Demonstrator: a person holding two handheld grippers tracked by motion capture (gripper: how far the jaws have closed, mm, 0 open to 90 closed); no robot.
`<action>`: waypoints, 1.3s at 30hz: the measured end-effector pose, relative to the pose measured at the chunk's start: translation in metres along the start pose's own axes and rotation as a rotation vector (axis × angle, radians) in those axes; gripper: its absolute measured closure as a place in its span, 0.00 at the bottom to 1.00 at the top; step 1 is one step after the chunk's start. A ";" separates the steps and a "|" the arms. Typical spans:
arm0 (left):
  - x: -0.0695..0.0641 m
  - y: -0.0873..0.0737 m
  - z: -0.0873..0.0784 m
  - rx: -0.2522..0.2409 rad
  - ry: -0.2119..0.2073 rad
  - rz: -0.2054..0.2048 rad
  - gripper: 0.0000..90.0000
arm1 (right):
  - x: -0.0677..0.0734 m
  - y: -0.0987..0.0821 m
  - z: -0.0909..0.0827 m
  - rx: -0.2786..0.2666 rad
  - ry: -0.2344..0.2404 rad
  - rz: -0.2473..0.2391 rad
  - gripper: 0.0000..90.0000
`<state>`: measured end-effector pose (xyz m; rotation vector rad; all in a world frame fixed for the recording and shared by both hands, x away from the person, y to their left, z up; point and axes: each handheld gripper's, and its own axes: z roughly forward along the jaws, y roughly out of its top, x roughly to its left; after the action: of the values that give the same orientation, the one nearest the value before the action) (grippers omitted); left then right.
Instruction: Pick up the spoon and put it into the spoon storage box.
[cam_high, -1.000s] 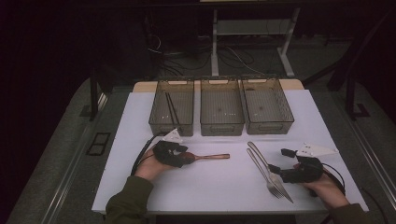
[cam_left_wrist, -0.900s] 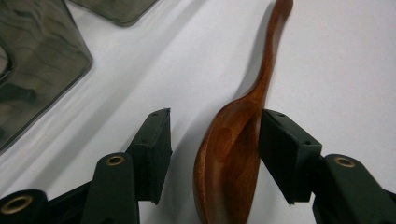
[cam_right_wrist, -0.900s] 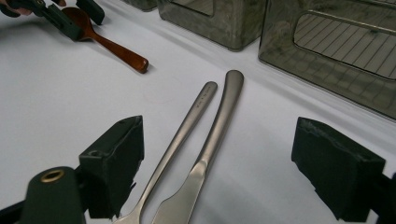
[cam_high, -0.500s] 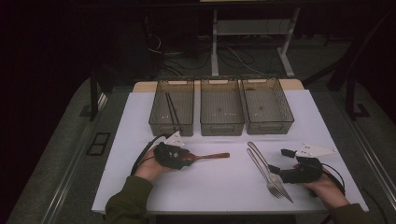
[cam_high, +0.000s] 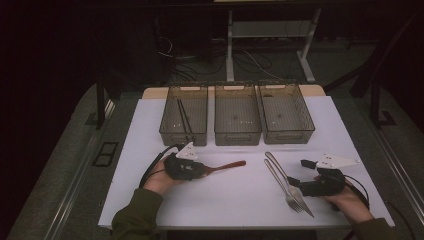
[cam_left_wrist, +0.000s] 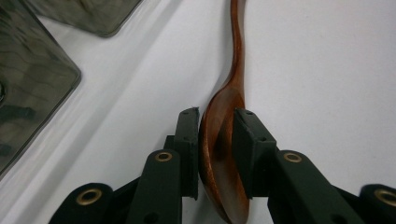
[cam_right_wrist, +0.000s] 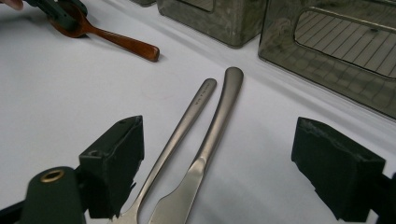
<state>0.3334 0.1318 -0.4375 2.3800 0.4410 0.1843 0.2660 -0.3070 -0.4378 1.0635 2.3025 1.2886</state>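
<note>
Nearest the front edge of the white table (cam_high: 240, 200), toward its right corner, the right gripper (cam_high: 300, 175) rested with its jaws spread wide and nothing between the pads. In the right gripper view those jaws (cam_right_wrist: 215, 172) stood either side of the metal fork (cam_right_wrist: 175, 135) and metal knife (cam_right_wrist: 208, 149), which lay side by side, touching no pad, handles pointing toward the back edge.

Toward the left, a little farther from the front edge, the left gripper (cam_high: 200, 170) had just been closing its jaws, and the left gripper view showed both pads (cam_left_wrist: 189, 140) pressed against the sides of the bowl of the wooden spoon (cam_left_wrist: 224, 140). The spoon lay on the tabletop, its handle (cam_high: 232, 164) running out toward the middle of the table, well apart from the fork and knife.

Along the back edge stood three clear bins in a row. The left bin (cam_high: 167, 125) held a pair of dark chopsticks (cam_high: 184, 120) lying slantwise. The middle bin (cam_high: 238, 136) and the right bin (cam_high: 305, 122) stood just beside it.
</note>
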 end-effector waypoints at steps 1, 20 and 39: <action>0.000 0.000 -0.001 -0.002 -0.001 -0.001 0.80 | 0.000 0.000 0.000 0.000 -0.001 -0.001 0.18; -0.004 0.005 -0.004 -0.021 -0.020 -0.014 0.90 | 0.000 0.000 0.000 -0.008 -0.001 -0.012 0.18; -0.007 0.023 -0.025 -0.132 0.061 -0.062 0.90 | 0.001 0.000 0.001 -0.006 -0.002 -0.011 0.18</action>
<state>0.3265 0.1288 -0.4037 2.2332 0.5145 0.2507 0.2659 -0.3061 -0.4378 1.0478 2.2981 1.2889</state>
